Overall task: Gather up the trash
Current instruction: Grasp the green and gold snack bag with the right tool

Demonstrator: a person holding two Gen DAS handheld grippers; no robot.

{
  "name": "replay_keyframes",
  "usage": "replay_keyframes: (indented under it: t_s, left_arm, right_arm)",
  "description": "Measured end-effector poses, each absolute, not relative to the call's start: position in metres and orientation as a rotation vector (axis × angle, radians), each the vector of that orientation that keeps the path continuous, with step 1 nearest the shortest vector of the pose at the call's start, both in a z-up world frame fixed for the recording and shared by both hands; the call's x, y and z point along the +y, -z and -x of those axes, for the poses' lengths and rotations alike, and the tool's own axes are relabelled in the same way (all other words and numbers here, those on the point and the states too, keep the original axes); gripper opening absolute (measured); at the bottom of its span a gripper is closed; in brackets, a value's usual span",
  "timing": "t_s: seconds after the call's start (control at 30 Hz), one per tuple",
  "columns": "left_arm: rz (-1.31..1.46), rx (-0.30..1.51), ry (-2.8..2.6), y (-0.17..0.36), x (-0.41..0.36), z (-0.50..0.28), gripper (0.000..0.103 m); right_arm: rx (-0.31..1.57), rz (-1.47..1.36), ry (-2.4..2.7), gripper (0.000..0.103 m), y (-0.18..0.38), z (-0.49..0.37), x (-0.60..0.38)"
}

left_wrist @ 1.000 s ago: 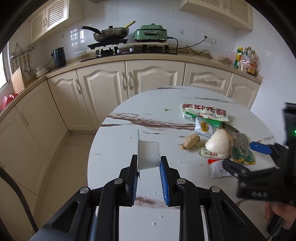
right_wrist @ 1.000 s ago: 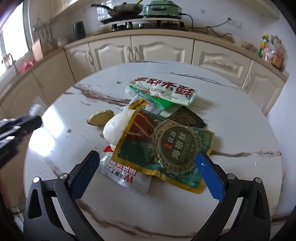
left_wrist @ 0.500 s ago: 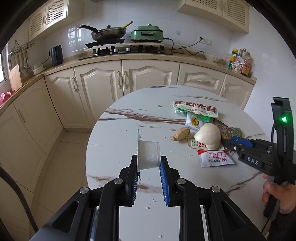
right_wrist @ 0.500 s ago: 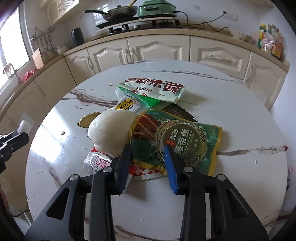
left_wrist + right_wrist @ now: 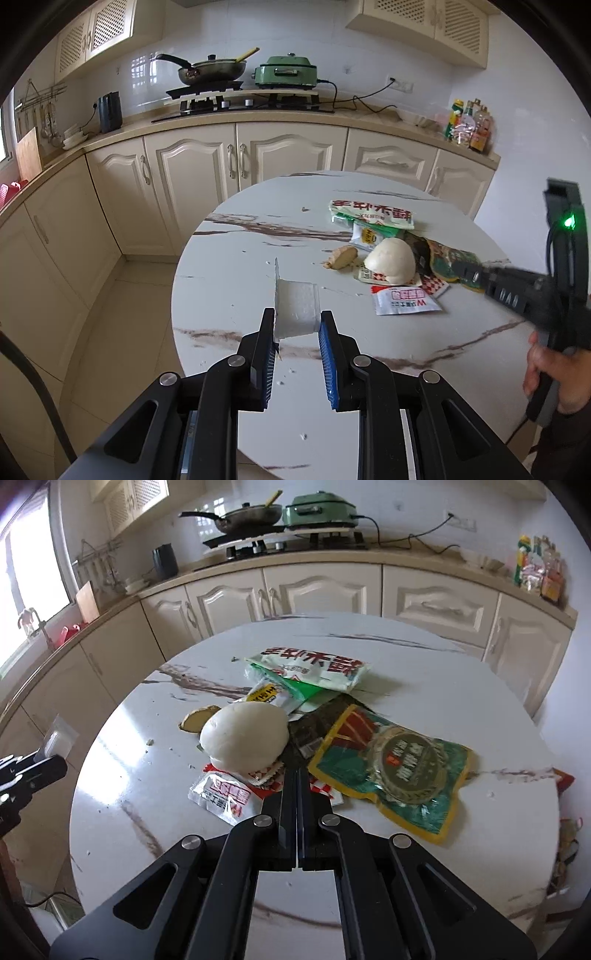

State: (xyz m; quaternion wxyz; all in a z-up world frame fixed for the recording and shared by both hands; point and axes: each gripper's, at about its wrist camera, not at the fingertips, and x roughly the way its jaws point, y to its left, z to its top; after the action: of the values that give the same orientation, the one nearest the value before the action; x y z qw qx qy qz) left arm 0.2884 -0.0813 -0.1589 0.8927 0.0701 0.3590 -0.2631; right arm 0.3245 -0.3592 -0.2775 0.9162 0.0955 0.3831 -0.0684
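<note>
My left gripper (image 5: 297, 328) is shut on a clear plastic cup (image 5: 295, 310), held above the near left part of the round marble table (image 5: 236, 280). A pile of trash lies on the table: a white bun (image 5: 243, 734), a green and gold packet (image 5: 402, 771), a white and green bag (image 5: 314, 664), a red and white sachet (image 5: 221, 794) and a ginger piece (image 5: 195, 720). My right gripper (image 5: 297, 771) is fully shut, its tips over a red checked wrapper (image 5: 325, 788) under the bun; I cannot tell if it pinches it.
Cream kitchen cabinets (image 5: 258, 166) and a counter with a stove, wok (image 5: 210, 70) and green cooker (image 5: 288, 72) stand behind the table. Bottles (image 5: 469, 125) stand at the counter's right end. The floor (image 5: 122, 295) lies left of the table.
My right gripper closed from wide open to fully shut and drew back from the green packet toward the checked wrapper. The left gripper pulled back from the table, still holding the cup.
</note>
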Motion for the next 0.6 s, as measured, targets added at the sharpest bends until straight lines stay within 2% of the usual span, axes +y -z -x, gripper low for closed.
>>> replay_keyframes:
  t_s: [0.03,0.07,0.1,0.13,0.17,0.33,0.47,0.6]
  left_arm:
    - [-0.146,0.743,0.548,0.158,-0.080,-0.286,0.019]
    - [-0.147,0.739,0.549,0.157,-0.079,-0.281,0.019]
    - [-0.146,0.738,0.550,0.156,-0.079,-0.278,0.019]
    - [-0.144,0.738,0.551,0.155,-0.078,-0.277,0.019]
    - [-0.140,0.739,0.553,0.155,-0.078,-0.274,0.019]
    - [-0.140,0.740,0.565,0.154,-0.082,-0.267,0.019]
    - [-0.143,0.742,0.567,0.154,-0.085,-0.269,0.019]
    - [-0.147,0.749,0.569,0.154,-0.086,-0.276,0.019]
  right_arm:
    - [0.753,-0.202,0.154,0.001,0.273,-0.320,-0.363]
    - [0.746,-0.190,0.177,0.007,0.270,-0.316,-0.366]
    - [0.766,-0.180,0.199,0.035,0.269,-0.315,-0.370]
    - [0.778,-0.174,0.219,0.055,0.269,-0.314,-0.374]
    - [0.769,-0.163,0.233,0.083,0.268,-0.311,-0.378]
    - [0.780,-0.163,0.253,0.084,0.268,-0.313,-0.396]
    - [0.821,-0.128,0.298,0.096,0.274,-0.327,-0.406]
    - [0.869,-0.195,0.274,0.096,0.292,-0.346,-0.427]
